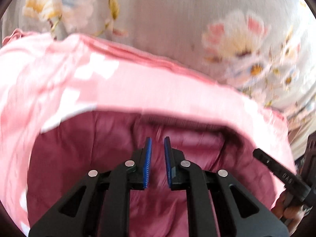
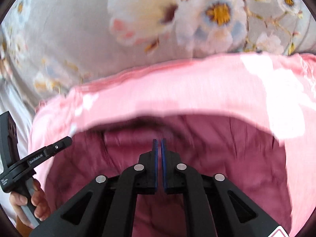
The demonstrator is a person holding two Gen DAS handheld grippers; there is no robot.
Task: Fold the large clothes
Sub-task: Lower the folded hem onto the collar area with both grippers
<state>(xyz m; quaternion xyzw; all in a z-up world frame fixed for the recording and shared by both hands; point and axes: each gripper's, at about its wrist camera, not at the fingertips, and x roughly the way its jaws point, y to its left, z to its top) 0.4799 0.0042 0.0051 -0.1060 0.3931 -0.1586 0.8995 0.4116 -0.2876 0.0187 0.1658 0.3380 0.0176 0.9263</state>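
I am holding the left gripper (image 1: 158,144) low at centre frame, its fingers narrowly parted over the pink garment (image 1: 122,90), gripping nothing. The right gripper (image 2: 159,145) is pinching nearly closed; whether it holds cloth, I cannot tell. The floral sheet (image 2: 65,29) is filling the upper frame.

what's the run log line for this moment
phase: folding | left tongs: small gap, nothing held | right tongs: nearly shut, grip unclear | garment: pink, on floral sheet | image: blurred

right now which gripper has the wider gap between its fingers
The left gripper: its blue pads stand clearly apart over the pink garment; the right gripper shows only a sliver.
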